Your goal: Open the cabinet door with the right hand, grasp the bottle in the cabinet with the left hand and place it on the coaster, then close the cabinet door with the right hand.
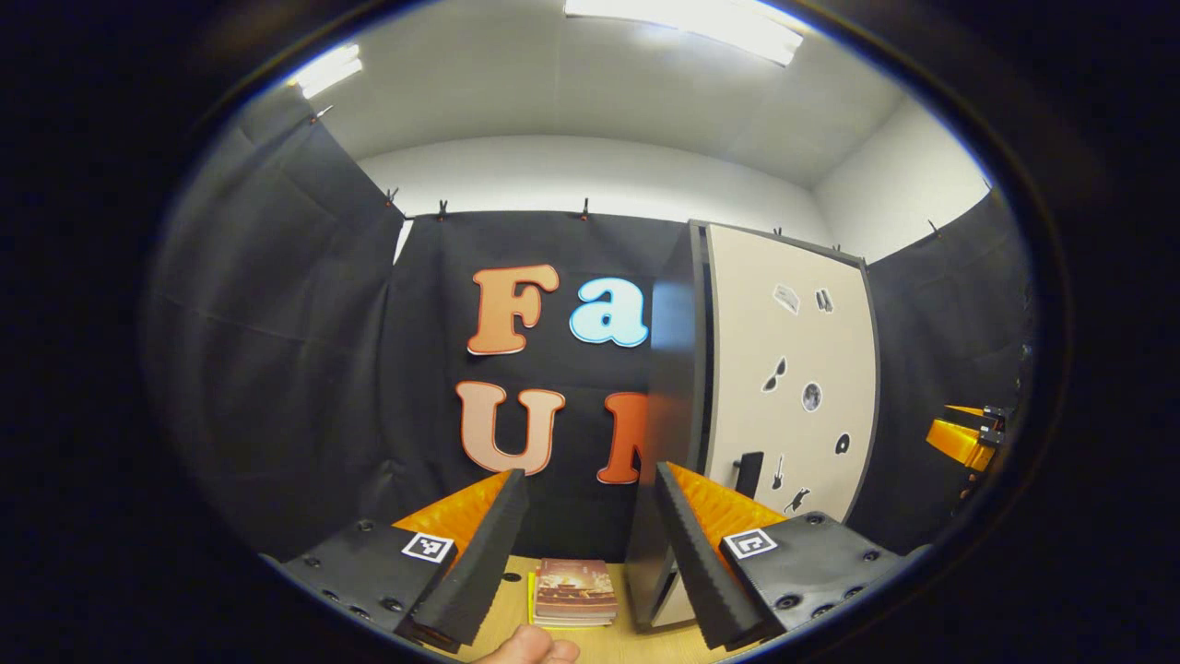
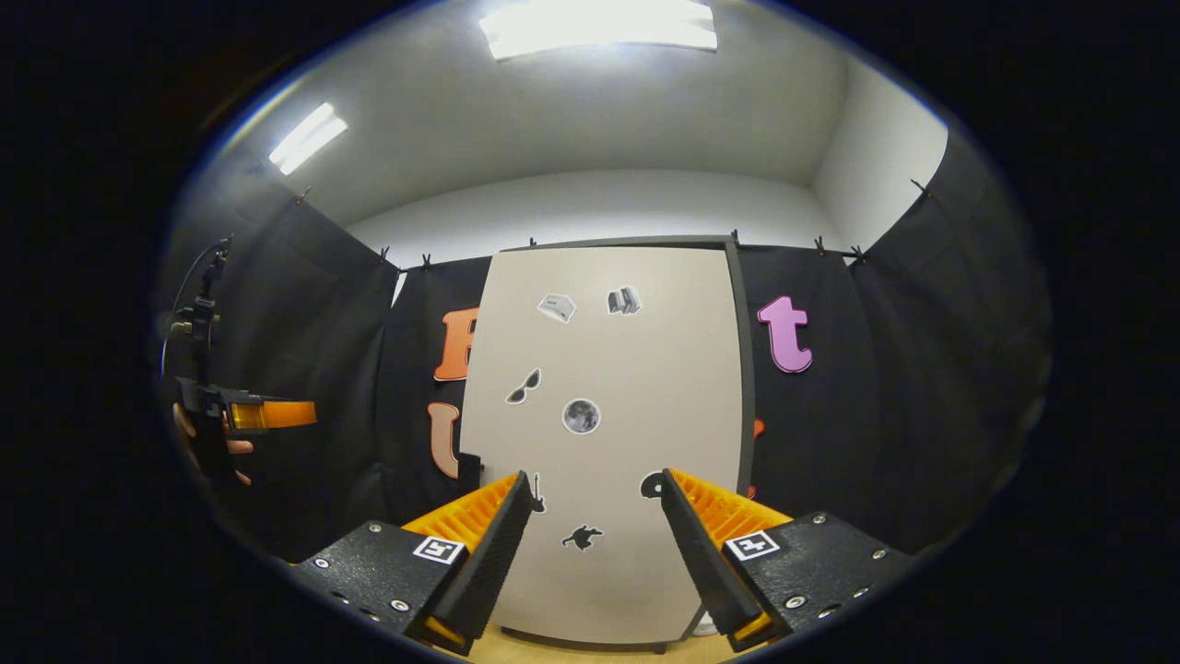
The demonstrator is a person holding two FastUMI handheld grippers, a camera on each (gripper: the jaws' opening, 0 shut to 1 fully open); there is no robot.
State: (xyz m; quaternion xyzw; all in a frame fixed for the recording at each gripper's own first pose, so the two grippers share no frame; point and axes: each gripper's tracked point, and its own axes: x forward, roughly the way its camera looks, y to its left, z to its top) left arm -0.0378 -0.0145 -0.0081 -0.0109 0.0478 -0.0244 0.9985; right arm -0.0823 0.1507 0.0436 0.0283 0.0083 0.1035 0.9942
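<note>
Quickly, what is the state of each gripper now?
Left gripper: open, holding nothing.
Right gripper: open, holding nothing, facing the beige cabinet door.

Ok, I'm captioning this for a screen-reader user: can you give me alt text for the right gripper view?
The right gripper, fingers open and empty, faces the closed pale cabinet door, which carries small dark stickers. At far left a hand holds the left gripper before the black cloth wall.

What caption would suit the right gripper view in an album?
Open right gripper faces the closed, sticker-dotted cabinet door, its handle at left.
</note>
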